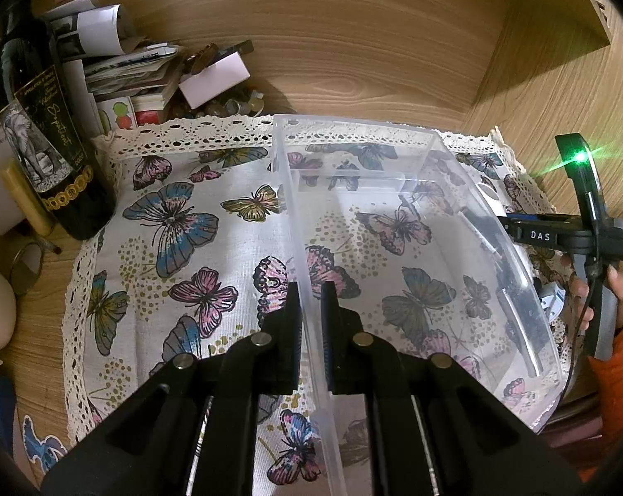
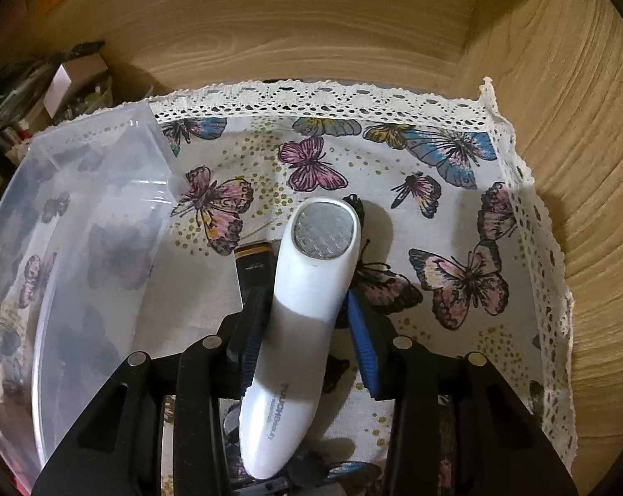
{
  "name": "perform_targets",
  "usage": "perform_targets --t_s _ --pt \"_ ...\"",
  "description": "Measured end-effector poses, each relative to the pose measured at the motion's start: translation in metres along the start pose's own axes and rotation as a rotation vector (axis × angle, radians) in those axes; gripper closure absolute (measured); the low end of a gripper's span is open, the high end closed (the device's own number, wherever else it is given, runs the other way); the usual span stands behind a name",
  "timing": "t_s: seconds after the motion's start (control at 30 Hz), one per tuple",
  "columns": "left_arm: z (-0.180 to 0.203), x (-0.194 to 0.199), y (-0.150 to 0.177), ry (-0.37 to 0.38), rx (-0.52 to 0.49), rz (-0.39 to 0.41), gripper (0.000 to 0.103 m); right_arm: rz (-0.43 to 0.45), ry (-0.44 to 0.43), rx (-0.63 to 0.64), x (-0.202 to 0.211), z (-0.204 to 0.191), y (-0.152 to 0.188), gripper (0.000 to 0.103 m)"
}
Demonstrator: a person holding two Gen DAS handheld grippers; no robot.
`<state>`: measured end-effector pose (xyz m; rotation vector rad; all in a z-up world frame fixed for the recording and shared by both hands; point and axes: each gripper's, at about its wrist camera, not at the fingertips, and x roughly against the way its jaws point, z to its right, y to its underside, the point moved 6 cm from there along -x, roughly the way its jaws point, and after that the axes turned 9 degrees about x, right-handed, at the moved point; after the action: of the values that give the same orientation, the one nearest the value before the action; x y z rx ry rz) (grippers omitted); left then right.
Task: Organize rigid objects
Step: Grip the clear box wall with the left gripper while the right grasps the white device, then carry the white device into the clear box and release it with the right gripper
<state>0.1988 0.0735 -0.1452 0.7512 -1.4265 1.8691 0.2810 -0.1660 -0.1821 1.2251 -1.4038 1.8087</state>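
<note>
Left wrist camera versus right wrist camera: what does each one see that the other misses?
Only the left view shows the wine bottle, the paper pile, and the left gripper clamped on the bin's wall. Only the right view shows the white device held in the right gripper, with a black item beside it. Both show the clear bin and the butterfly cloth.
</note>
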Motion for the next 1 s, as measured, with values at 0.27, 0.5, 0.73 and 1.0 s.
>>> perform_targets --t_s 0.27,0.5,0.73,1.0 --pt "0.0 0.0 -0.001 -0.007 -0.006 0.002 0.094 0.112 0.023 -0.012 0.032 0.003 0.002 0.073" --pt "0.001 0.0 0.0 -0.01 -0.005 0.007 0.094 0.248 0.039 0.002 0.085 -0.01 -0.01 0.073" --pt "0.001 0.0 -0.001 -0.016 -0.012 0.009 0.094 0.358 -0.008 0.04 0.123 -0.033 -0.024 0.073" --pt "0.002 0.0 -0.001 -0.016 -0.008 0.01 0.094 0.367 -0.093 0.172 0.124 -0.095 -0.036 0.073"
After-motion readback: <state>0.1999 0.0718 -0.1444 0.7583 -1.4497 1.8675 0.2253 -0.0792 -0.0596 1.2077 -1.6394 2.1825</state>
